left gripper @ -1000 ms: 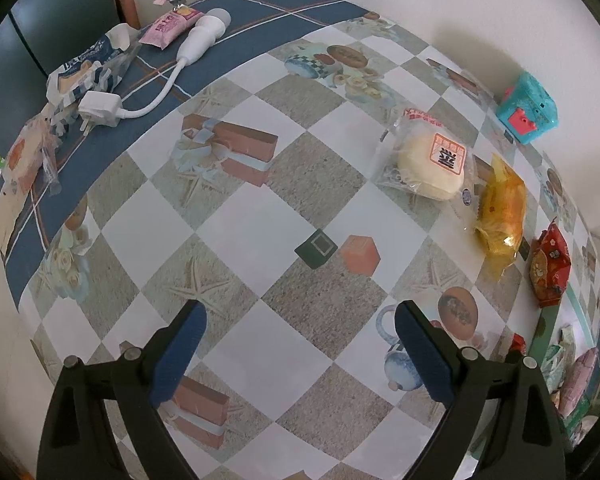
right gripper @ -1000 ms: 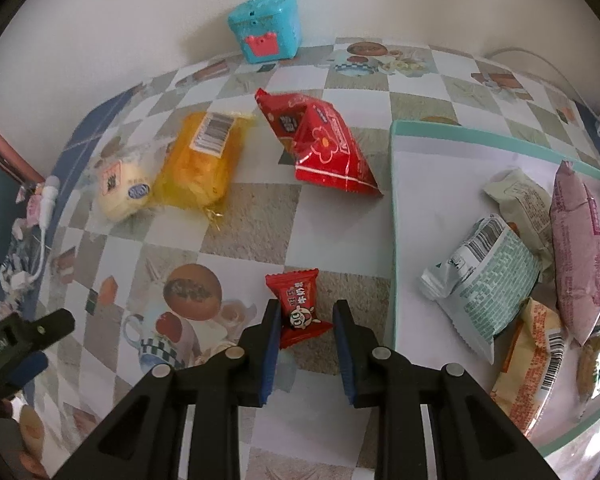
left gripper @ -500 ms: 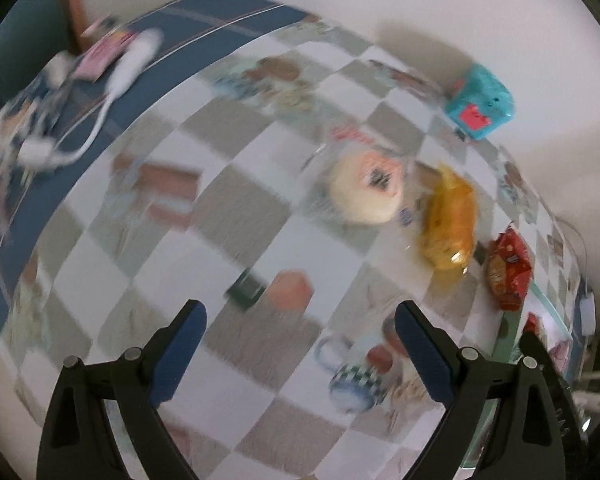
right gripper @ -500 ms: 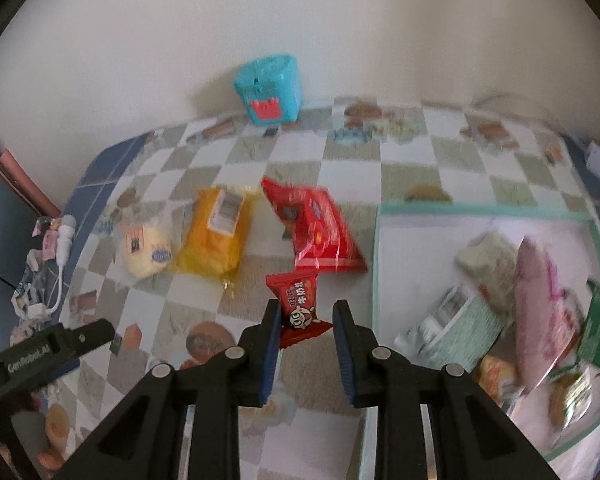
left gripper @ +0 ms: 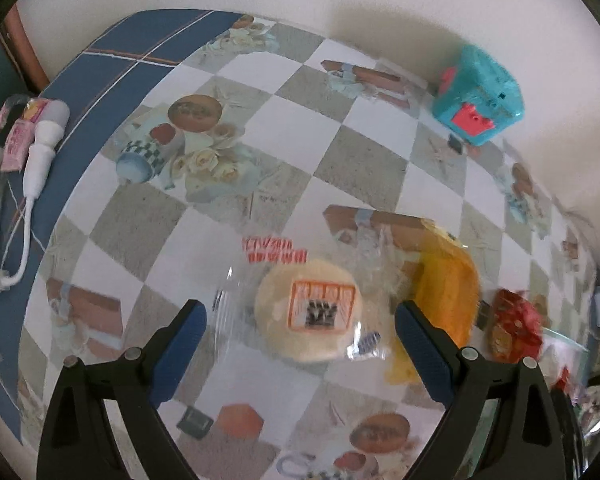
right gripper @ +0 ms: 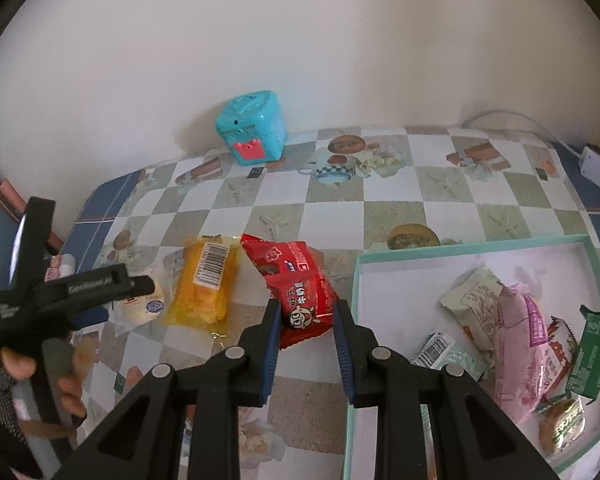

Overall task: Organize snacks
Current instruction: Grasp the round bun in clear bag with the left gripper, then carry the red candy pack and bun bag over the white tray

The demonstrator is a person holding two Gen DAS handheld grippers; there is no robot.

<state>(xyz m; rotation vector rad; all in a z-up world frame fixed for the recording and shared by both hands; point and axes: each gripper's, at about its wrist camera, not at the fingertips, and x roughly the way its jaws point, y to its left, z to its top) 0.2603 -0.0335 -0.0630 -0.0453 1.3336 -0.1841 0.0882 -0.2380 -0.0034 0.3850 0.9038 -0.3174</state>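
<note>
The right gripper [right gripper: 306,326] held a small red candy packet [right gripper: 305,318] pinched between its blue pads, lifted clear of the checked tablecloth [right gripper: 340,208] and hanging just left of the tray's [right gripper: 464,246] near-left corner, partly in front of the larger red snack bag [right gripper: 296,276]. The left gripper [left gripper: 300,344] hovered with its fingers spread wide on either side of the round bun in clear wrap [left gripper: 310,316], which lay on the cloth towards the table's left side with the yellow cake packet [left gripper: 446,280] touching or overlapping its wrapper on the right. The grip on the candy looked shallow, taken at the packet's lower edge, so a quick swing towards the tray could let it pivot or slip out short of the rim. On the left, the wide fingers might catch the yellow packet's crinkled film along with the bun and drag both, since the two wrappers ran together. The turquoise toy box [right gripper: 250,128] stood at the far edge against the wall, well apart from all this. Compared with a second earlier, the candy had gone from resting on the cloth to being carried higher, and the left gripper had travelled from the bare middle of the table to straddle the bun.
</note>
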